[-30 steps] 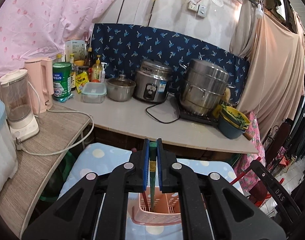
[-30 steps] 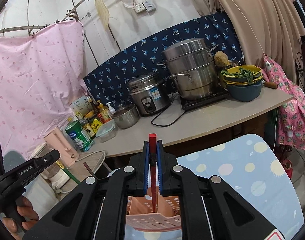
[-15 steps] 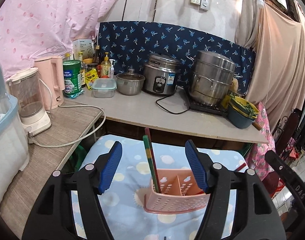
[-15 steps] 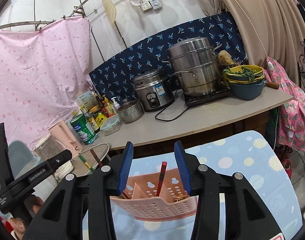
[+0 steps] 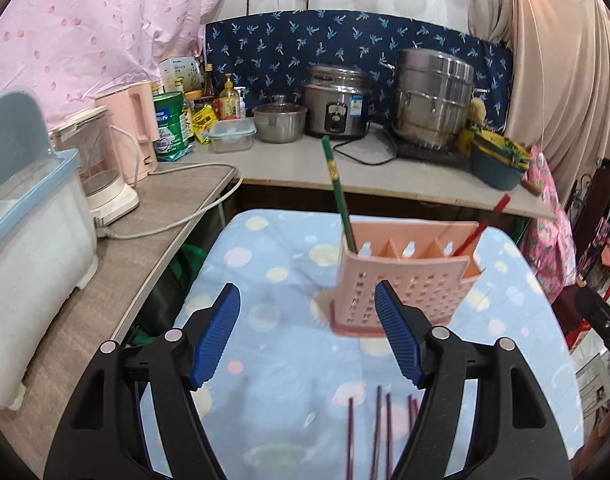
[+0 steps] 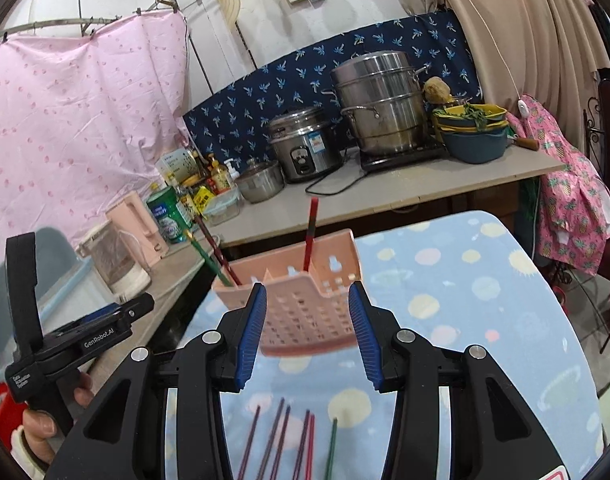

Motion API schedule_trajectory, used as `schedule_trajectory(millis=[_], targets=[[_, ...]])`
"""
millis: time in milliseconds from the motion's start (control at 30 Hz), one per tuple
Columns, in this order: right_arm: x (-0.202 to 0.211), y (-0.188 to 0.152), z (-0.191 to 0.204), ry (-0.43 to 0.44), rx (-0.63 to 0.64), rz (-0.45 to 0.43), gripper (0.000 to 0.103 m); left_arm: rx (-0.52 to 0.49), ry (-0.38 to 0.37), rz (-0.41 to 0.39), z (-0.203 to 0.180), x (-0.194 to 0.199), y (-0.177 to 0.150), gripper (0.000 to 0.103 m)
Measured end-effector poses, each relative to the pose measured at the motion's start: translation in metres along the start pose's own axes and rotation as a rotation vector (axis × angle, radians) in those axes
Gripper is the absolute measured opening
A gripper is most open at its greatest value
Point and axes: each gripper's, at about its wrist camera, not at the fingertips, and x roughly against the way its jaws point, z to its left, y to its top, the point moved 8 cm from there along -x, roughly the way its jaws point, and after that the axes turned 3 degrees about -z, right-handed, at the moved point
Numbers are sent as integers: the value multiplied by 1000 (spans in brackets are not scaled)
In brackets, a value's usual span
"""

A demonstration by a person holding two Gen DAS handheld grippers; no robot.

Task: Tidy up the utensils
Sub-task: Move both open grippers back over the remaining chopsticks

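A pink slotted utensil basket (image 5: 405,284) stands on the blue spotted cloth (image 5: 273,360). A green chopstick (image 5: 337,188) leans in its left slot and a red chopstick (image 5: 481,228) in its right slot. My left gripper (image 5: 305,292) is in front of the basket, its jaws opening with nothing between them. My right gripper (image 6: 307,290) is open and empty just in front of the basket (image 6: 305,312), where the red chopstick (image 6: 311,232) stands. Several loose chopsticks (image 6: 281,436) lie on the cloth under both grippers.
Behind the cloth runs a counter (image 5: 297,164) with a rice cooker (image 5: 337,104), a steamer pot (image 5: 435,96) and stacked bowls (image 5: 497,160). At left are a blender (image 5: 105,172), a pink kettle (image 5: 135,128) and a white bin (image 5: 29,240). A hand (image 6: 37,424) holds the left gripper.
Both grippers went from shut on a chopstick over the basket to open. The chopsticks now stand in the basket, and both grippers have drawn back and down from it.
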Motion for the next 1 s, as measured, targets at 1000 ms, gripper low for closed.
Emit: schedule_trajectory(millis=[1000], targets=[[59, -200, 3, -119, 169, 262, 36, -42, 3, 131, 6, 57, -171, 66]])
